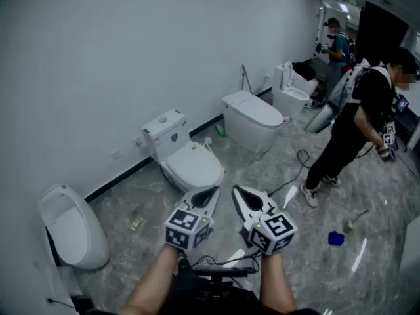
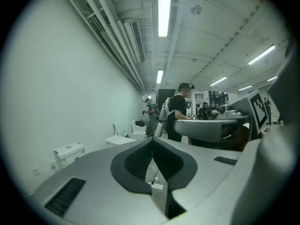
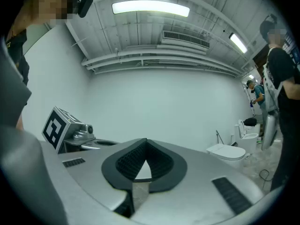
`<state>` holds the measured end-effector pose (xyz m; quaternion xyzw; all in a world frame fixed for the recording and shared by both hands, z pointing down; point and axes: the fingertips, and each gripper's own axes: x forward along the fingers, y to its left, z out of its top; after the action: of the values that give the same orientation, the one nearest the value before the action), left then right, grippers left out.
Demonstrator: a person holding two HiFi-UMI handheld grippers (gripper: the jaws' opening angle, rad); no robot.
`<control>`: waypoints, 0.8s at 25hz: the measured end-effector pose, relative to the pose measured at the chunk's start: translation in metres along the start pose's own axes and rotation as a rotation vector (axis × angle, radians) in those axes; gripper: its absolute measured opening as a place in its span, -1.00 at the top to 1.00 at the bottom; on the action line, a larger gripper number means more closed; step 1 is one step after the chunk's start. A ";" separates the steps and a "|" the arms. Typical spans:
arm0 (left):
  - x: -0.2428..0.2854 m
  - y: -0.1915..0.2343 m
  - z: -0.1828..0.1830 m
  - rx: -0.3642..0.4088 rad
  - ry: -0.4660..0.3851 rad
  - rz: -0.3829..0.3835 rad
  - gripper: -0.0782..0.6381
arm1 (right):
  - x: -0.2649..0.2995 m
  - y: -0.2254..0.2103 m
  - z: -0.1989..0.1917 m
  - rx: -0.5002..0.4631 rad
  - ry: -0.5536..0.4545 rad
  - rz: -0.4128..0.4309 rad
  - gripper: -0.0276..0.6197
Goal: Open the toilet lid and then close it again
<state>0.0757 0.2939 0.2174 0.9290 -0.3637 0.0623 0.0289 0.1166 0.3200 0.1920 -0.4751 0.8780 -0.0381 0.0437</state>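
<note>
A toilet [image 1: 191, 165] stands against the wall [image 1: 131, 58], another toilet [image 1: 252, 118] right of it.

- a person in black [image 1: 357, 120] bends forward on the marbled floor [image 1: 262, 169]
- a small blue thing [image 1: 336, 238] lies near their feet
- another person [image 1: 338, 44] stands far back by the wall [image 1: 131, 58]

White two-piece toilet [image 1: 176, 174] against left wall, mid-distance, between other toilets nearer and farther along the wall. Boxy tank [image 1: 164, 130] at wall side. Oval white lid [image 1: 194, 165] down, flat over bowl, closed; rounded front pointing near-right into room.
</note>
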 end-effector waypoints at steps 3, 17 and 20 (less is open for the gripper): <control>-0.001 0.003 0.002 0.004 -0.011 0.002 0.76 | 0.002 0.002 -0.001 0.003 0.008 -0.002 0.89; 0.000 0.007 -0.012 -0.015 0.021 0.026 0.76 | 0.006 -0.002 -0.011 0.002 0.042 -0.002 0.89; 0.001 0.009 -0.013 -0.020 0.017 0.036 0.76 | 0.008 -0.004 -0.014 -0.011 0.056 0.002 0.89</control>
<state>0.0691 0.2877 0.2306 0.9214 -0.3807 0.0672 0.0404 0.1141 0.3116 0.2061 -0.4731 0.8796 -0.0465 0.0165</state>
